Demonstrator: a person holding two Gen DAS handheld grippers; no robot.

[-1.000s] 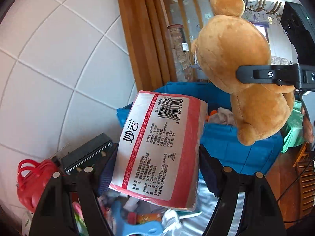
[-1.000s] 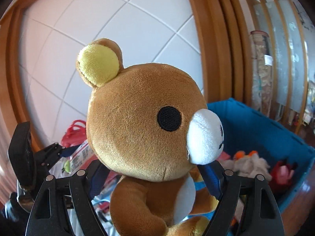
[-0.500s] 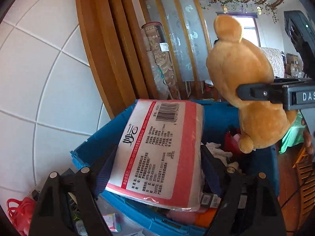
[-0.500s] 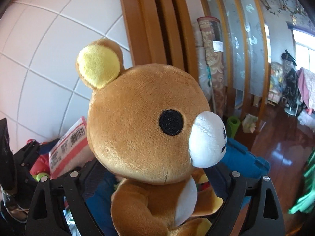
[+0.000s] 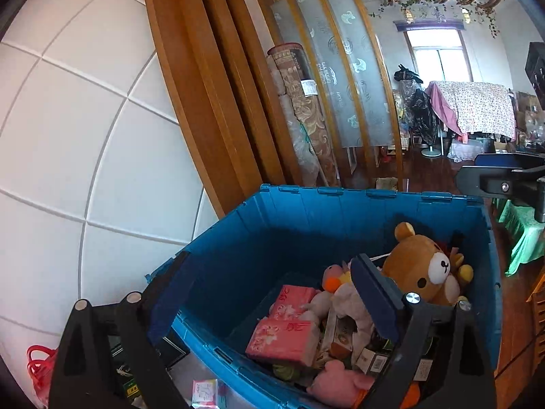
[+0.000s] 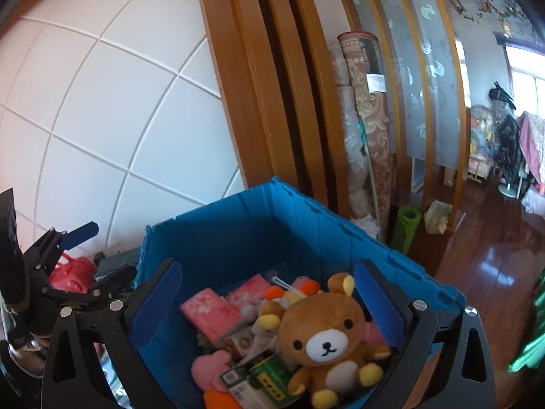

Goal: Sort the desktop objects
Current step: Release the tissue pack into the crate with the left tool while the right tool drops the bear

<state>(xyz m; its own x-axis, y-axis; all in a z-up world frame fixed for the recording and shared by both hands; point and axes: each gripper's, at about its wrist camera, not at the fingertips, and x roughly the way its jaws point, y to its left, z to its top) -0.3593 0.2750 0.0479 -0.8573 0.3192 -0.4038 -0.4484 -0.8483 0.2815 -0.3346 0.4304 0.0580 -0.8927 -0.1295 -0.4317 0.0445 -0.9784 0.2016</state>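
Both grippers are hanging over the blue crate (image 6: 259, 218) with jaws spread wide and nothing between the pads; both sets have just been opening. Left gripper (image 5: 272, 289) is filling the bottom of the left wrist frame, its left finger sitting outside the crate's near-left corner, its right finger over the contents. Right gripper (image 6: 269, 293) is framing the bottom of the right wrist frame, both blue pads inside the crate outline. The teddy bear (image 6: 327, 341) is lying face-up on the pile in the crate, lower centre of the right wrist frame (lower right of the left one (image 5: 425, 269)), clear of both pads. Two pink tissue packs (image 5: 286, 335) are lying left of it, near the crate's centre, one behind the other. Small boxes (image 6: 269, 378) and a pink plush (image 5: 340, 381) are crowding the near edge of the pile; an orange-and-white plush (image 6: 293, 293) is sitting just behind the bear. Outside the crate, lower left, a red bag (image 6: 73, 272) is resting by the white tiled wall (image 5: 85, 136). Further back, upper centre, a rolled carpet (image 6: 371, 129) is leaning against the wooden door frame (image 6: 259, 85).
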